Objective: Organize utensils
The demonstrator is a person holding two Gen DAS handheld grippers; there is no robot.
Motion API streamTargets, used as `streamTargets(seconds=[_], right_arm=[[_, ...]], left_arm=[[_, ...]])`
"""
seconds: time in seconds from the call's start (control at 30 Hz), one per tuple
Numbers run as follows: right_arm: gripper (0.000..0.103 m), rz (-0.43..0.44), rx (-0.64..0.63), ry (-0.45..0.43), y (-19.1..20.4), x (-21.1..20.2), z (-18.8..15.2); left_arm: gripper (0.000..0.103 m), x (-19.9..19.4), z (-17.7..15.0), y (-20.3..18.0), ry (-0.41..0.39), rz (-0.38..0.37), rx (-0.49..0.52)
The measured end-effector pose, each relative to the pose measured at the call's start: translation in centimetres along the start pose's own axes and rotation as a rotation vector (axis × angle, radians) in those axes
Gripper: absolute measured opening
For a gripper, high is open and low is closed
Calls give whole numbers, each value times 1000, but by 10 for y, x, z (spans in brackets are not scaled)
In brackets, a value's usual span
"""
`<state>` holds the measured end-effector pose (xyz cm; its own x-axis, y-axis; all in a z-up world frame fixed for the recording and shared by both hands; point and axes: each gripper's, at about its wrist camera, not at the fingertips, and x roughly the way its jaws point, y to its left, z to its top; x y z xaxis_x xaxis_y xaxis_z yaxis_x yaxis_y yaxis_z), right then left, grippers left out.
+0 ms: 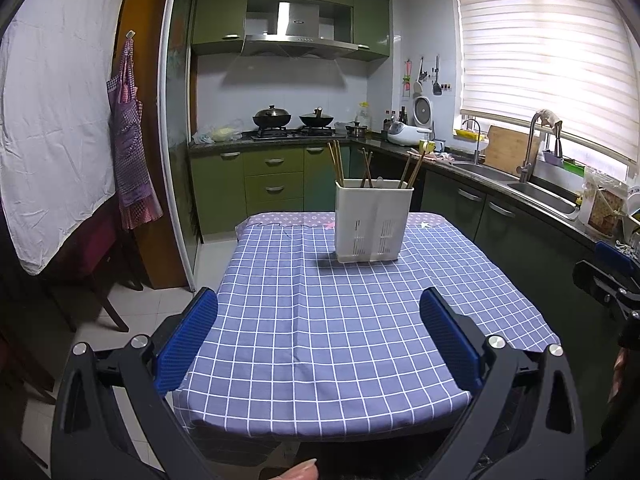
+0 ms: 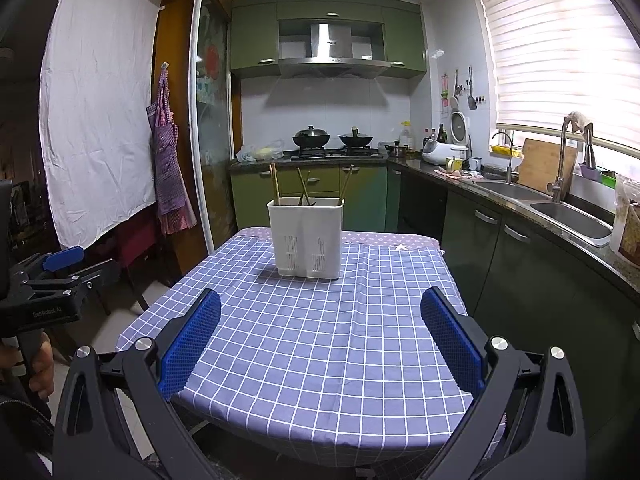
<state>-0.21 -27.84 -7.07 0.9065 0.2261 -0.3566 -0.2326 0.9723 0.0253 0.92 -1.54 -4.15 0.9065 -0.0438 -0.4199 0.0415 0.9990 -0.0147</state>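
Observation:
A white slotted utensil holder [image 1: 373, 220] stands upright at the far end of the table, with several wooden chopsticks [image 1: 337, 162] sticking out of it. It also shows in the right wrist view [image 2: 307, 238], again with chopsticks [image 2: 274, 184]. My left gripper [image 1: 319, 312] is open and empty over the near half of the table, well short of the holder. My right gripper [image 2: 320, 312] is open and empty too, at about the same distance. The left gripper also shows at the left edge of the right wrist view [image 2: 60, 260].
The table wears a blue checked cloth [image 1: 340, 340]. A dark wooden chair [image 1: 96, 272] stands left of it. Green cabinets and a counter with a steel sink [image 2: 568, 212] run along the right side. A stove with two woks [image 1: 292, 120] is at the back.

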Motion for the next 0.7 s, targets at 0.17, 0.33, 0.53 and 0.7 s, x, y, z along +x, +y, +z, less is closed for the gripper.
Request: streamTargets(seconds=[0.17, 0.33, 0.53, 0.7], right_arm=[[98, 1, -1, 1, -1, 0, 0], [98, 2, -1, 4, -2, 1, -1], [98, 6, 1, 11, -3, 3, -2], [98, 10, -3, 17, -4, 6, -3]], left_arm=[[96, -1, 0, 0, 0, 2, 0], [96, -2, 0, 1, -2, 5, 4], [96, -2, 0, 1, -2, 6, 3], [96, -1, 0, 3, 2, 5, -1]])
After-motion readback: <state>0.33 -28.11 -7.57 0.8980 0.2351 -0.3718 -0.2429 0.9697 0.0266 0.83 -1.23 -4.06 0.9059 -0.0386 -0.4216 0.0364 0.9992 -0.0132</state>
